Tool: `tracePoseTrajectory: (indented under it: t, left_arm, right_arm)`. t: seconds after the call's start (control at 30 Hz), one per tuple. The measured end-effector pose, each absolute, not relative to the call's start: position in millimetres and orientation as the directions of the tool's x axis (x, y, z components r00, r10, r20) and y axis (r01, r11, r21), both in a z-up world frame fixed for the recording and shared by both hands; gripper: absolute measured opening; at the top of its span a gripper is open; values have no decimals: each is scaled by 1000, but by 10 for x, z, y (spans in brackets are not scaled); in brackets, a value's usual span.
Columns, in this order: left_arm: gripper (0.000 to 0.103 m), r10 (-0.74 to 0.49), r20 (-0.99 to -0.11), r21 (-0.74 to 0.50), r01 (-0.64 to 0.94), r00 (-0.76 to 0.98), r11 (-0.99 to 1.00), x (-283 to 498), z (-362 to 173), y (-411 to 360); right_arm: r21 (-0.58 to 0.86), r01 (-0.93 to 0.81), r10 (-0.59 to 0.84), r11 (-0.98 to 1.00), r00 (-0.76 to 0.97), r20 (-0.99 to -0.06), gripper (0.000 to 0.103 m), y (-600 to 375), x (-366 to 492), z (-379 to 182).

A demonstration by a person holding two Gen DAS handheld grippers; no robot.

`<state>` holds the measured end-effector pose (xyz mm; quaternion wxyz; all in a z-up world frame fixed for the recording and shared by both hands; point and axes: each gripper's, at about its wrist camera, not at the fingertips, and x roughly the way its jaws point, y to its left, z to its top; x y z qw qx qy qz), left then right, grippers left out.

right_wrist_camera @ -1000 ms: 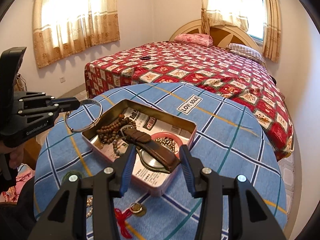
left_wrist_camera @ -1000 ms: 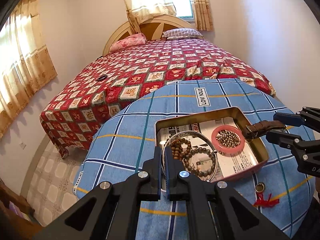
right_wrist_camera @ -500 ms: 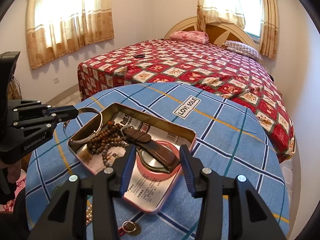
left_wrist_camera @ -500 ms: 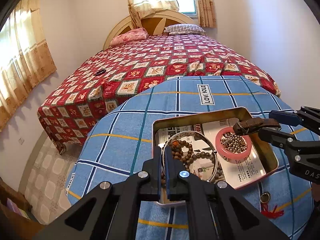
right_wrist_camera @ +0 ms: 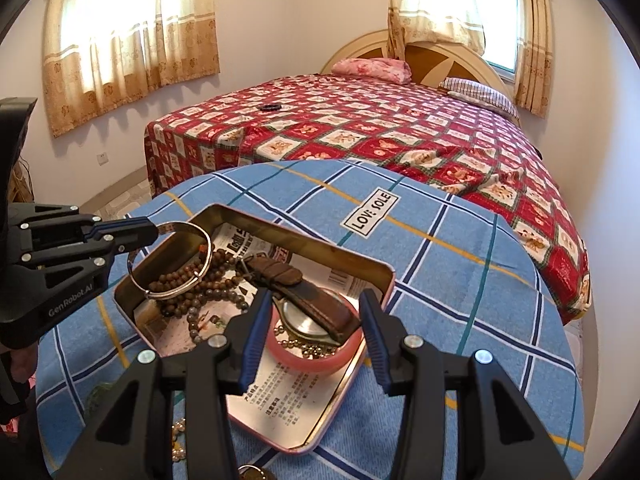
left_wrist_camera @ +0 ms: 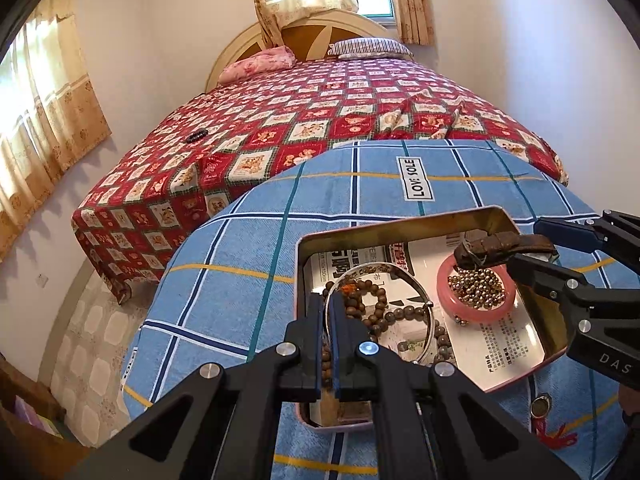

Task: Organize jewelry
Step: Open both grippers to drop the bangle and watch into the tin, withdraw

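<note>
An open tin box (left_wrist_camera: 404, 222) (right_wrist_camera: 304, 248) lined with printed paper sits on the blue checked table. It holds wooden bead strings (left_wrist_camera: 360, 300) (right_wrist_camera: 216, 276) and a pink bangle (left_wrist_camera: 480, 314) (right_wrist_camera: 320, 364) full of small metal beads. My left gripper (left_wrist_camera: 329, 312) (right_wrist_camera: 154, 232) is shut on a silver bangle (left_wrist_camera: 400, 276) (right_wrist_camera: 188, 258), held over the box's left end. My right gripper (right_wrist_camera: 314, 312) (left_wrist_camera: 528, 248) is shut on a brown-strapped watch (right_wrist_camera: 308, 304) (left_wrist_camera: 504, 246), held just above the pink bangle.
A coin charm with a red tassel (left_wrist_camera: 548, 420) and some loose beads (right_wrist_camera: 178, 440) lie on the cloth near the front edge. A bed with a red quilt (left_wrist_camera: 320, 128) stands right behind the table. Walls close in at the right.
Both grippers have moved forward and lower over the box. The silver bangle now hangs over the wooden beads, and the watch sits closer above the pink bangle.
</note>
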<state>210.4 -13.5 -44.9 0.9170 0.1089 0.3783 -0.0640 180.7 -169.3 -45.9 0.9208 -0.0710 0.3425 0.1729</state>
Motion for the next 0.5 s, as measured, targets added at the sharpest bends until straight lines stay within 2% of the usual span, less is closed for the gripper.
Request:
tracePoseTrajectory:
  t: [0.33, 0.37, 0.4, 0.5]
  left_arm:
    - [7, -54, -728, 149, 234, 684, 961, 2140, -548, -213]
    - [7, -50, -725, 154, 233, 687, 960, 2133, -537, -224]
    - [8, -47, -723, 156, 230, 689, 960, 2123, -522, -230]
    - [9, -40, -717, 162, 221, 696, 962, 2088, -471, -217]
  right_arm:
    - [-32, -347, 234, 937, 696, -679, 49, -1664, 1891, -595]
    - [-39, -341, 227, 939, 702, -675, 51, -1667, 1886, -597]
    - [-42, -338, 223, 940, 705, -673, 58, -1671, 1880, -595]
    - [-41, -337, 224, 941, 709, -668, 59, -1685, 1846, -565]
